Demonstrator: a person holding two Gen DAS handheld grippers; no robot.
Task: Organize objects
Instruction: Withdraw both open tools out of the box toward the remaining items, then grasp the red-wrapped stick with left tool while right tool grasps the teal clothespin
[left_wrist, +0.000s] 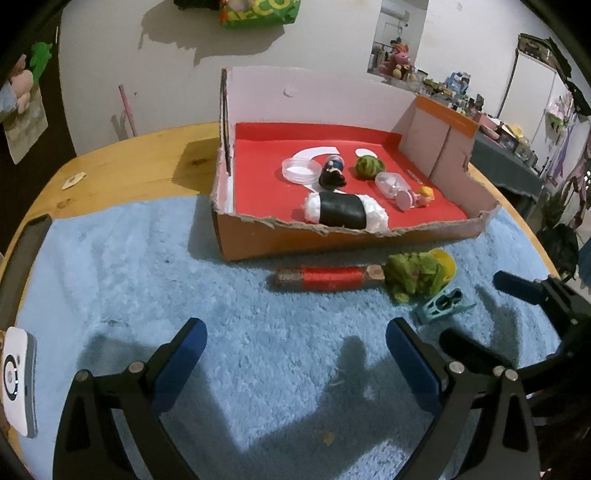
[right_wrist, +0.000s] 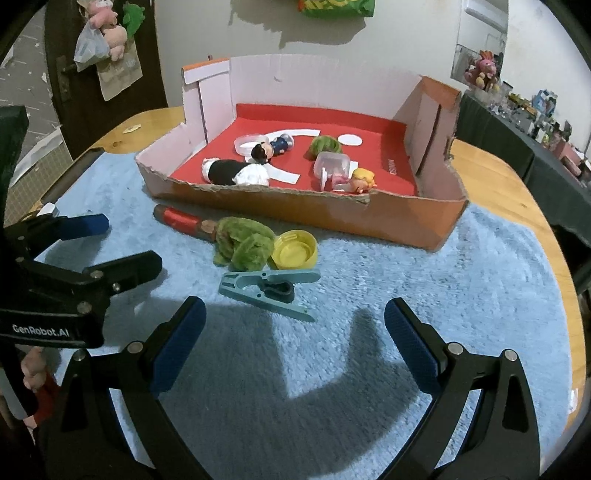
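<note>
A cardboard box (left_wrist: 332, 242) (right_wrist: 332, 212) with a red floor stands on the blue fluffy mat (left_wrist: 184, 295) (right_wrist: 406, 295). Inside lie a black-and-white plush roll (left_wrist: 345, 211) (right_wrist: 234, 172), small figurines (left_wrist: 332, 173) (right_wrist: 364, 181), a green ball (left_wrist: 367, 166) and clear round cases (left_wrist: 300, 170). In front of the box lie a red-wrapped stick (left_wrist: 327, 278) (right_wrist: 183, 219), a green fuzzy cloth (left_wrist: 413, 275) (right_wrist: 242, 242), a yellow cap (right_wrist: 293, 249) and a teal clip (left_wrist: 441, 301) (right_wrist: 269, 290). My left gripper (left_wrist: 295, 352) is open over bare mat. My right gripper (right_wrist: 293, 338) is open just short of the clip.
The round wooden table (left_wrist: 122, 162) carries the mat. A white device (left_wrist: 16, 380) sits at the mat's left edge. A dark flat bar (left_wrist: 26, 254) lies along the left side. Shelves with toys stand far right behind the table.
</note>
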